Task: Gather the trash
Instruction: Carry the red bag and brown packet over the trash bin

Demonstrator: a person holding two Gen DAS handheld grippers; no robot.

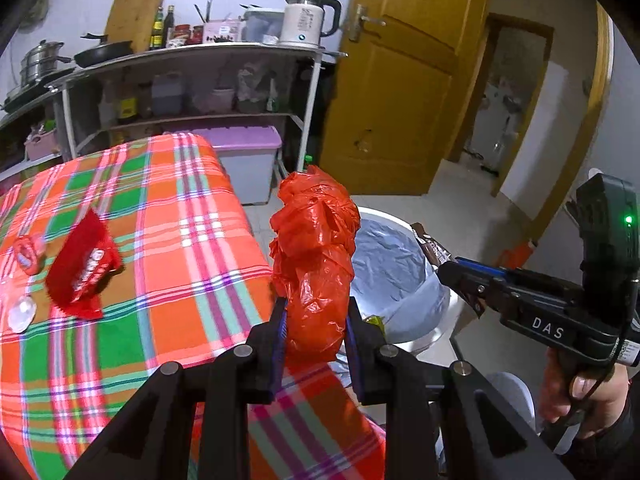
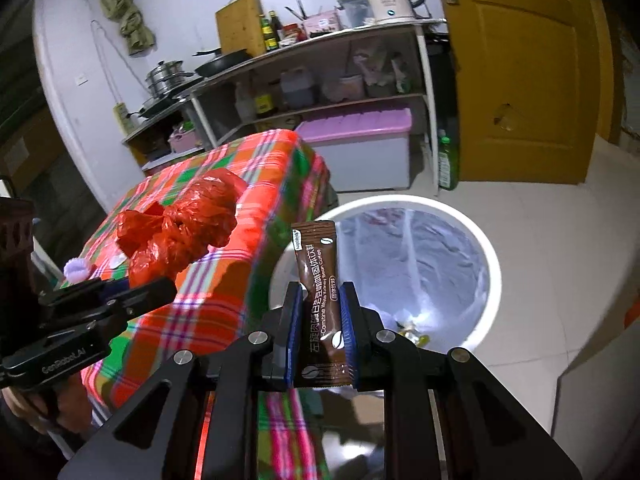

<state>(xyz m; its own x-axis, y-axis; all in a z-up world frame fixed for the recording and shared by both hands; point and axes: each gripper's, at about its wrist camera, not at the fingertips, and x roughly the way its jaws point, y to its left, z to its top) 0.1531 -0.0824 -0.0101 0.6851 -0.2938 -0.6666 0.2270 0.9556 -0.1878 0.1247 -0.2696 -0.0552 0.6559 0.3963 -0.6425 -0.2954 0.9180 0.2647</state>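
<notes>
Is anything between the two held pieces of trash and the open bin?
Nothing visible. The left gripper holds the red plastic bag and the right gripper holds the brown coffee sachet. The white bin stands beside the table, mouth uncovered.

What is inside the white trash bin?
The white trash bin has a pale plastic liner. At the bottom lie a few small scraps, one yellowish. The right tool and its brown coffee sachet cover the near part, so anything there stays hidden.
</notes>
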